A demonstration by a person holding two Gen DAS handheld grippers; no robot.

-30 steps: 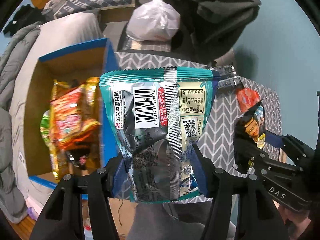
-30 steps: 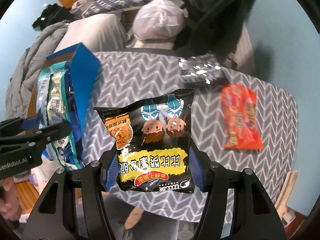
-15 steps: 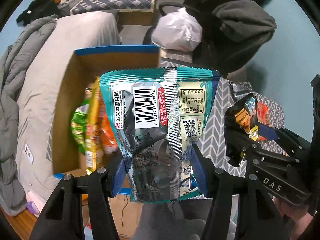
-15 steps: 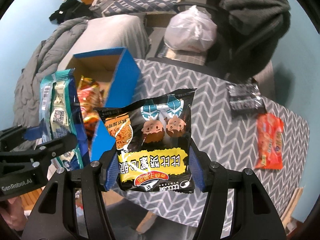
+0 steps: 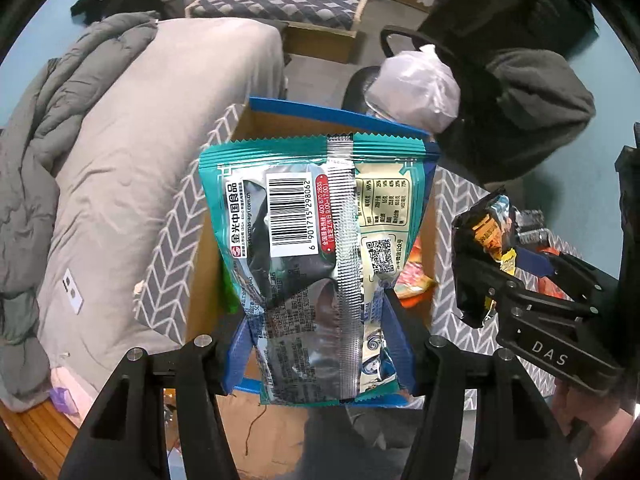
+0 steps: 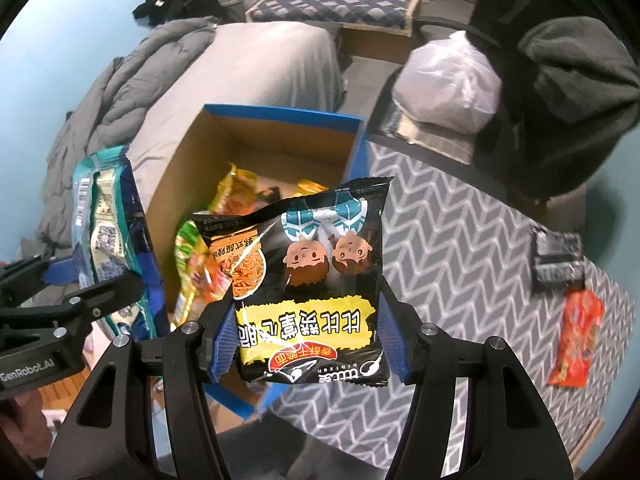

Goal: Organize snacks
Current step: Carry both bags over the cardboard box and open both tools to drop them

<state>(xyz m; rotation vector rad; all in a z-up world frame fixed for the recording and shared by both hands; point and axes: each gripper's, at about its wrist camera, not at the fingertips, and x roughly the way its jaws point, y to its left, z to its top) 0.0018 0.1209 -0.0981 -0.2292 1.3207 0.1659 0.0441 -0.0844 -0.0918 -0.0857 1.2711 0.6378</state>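
My left gripper is shut on a teal snack bag with its barcode side facing me, held above the open cardboard box with blue rims. My right gripper is shut on a black and yellow snack bag printed with two cartoon faces, at the box's right side over its front corner. Several snack packets lie inside the box. The left gripper's teal bag shows at the left of the right wrist view. The black bag shows at the right of the left wrist view.
An orange packet and a silver-black packet lie on the grey chevron tablecloth at the right. A bed with grey bedding is left of the box. A chair with a white plastic bag and dark clothing stands behind the table.
Both grippers, each with its bag, have moved left from above the table to over the box. The box now sits under the teal bag and the table packets have shifted right.
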